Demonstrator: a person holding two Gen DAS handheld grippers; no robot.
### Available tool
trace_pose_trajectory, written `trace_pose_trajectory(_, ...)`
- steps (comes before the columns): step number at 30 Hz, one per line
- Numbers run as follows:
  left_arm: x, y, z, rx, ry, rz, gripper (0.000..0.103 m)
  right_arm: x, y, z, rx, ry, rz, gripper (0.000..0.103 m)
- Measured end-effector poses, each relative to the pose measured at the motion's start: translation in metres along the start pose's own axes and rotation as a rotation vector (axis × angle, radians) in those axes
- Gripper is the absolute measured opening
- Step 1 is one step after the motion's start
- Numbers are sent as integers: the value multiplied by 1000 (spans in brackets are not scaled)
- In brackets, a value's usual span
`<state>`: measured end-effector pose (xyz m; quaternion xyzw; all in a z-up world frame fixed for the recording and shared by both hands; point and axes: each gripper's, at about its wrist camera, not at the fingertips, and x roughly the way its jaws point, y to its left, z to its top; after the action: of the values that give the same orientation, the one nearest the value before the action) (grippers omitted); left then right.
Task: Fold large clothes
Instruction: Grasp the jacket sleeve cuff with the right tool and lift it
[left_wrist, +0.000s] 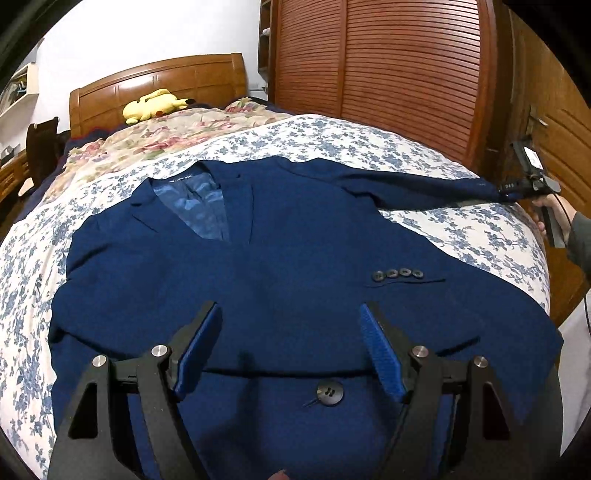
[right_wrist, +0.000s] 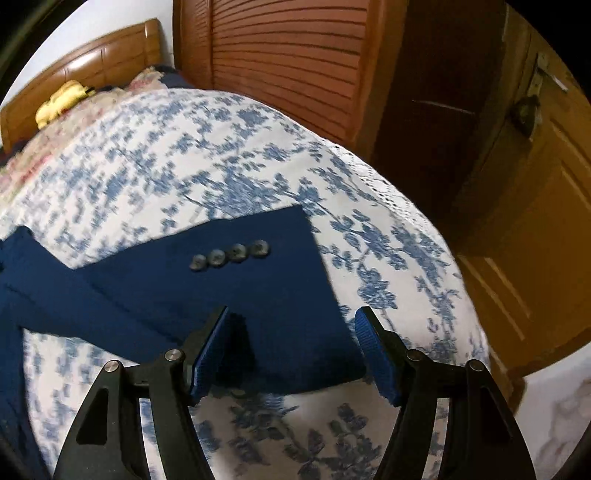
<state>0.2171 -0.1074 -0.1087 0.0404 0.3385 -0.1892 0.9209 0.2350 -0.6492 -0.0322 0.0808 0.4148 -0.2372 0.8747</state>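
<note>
A navy blazer (left_wrist: 280, 266) lies front up on the bed (left_wrist: 332, 144), over a white bedspread printed with blue flowers. Its lapels fall apart at the far end, showing a lighter blue patterned lining (left_wrist: 195, 206).

The left gripper (left_wrist: 290, 347) hovers over the lower front of the blazer with its jaws spread wide and nothing between them. A single dark front button (left_wrist: 330, 393) sits in the gap, close to the base of the jaws. Beyond the right-hand jaw, one sleeve lies folded across the chest, with a row of four cuff buttons (left_wrist: 397, 274).

The other sleeve (left_wrist: 424, 184) stretches out flat to the far right of these jaws. In the right wrist view its cuff (right_wrist: 280, 295) runs between and ahead of the right gripper (right_wrist: 291, 343), whose jaws are also spread and grip nothing. Four buttons (right_wrist: 229, 254) sit ahead of the left-hand jaw. This view is blurred.
</note>
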Motion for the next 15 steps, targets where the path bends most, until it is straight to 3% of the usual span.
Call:
trace_pose_trajectory(3,0,1,0,-1,2,2,77,4,-6,-2,48,0,21,70)
trace_pose_trajectory(6,0,0,0,2,3,4,77,3,1,-5,18,-1,17,70)
trace_pose_trajectory(8,0,0,0,2,2,5,77,0,10,-6,-33,0,25,60)
trace_pose_trajectory(12,-1,2,1,0,-2,8,77,-8,30,-8,-185,-14,-27,10)
trace_pose_trajectory(15,-5,4,2,-3,-9,9,77,-23,35,-3,-218,-39,5,5)
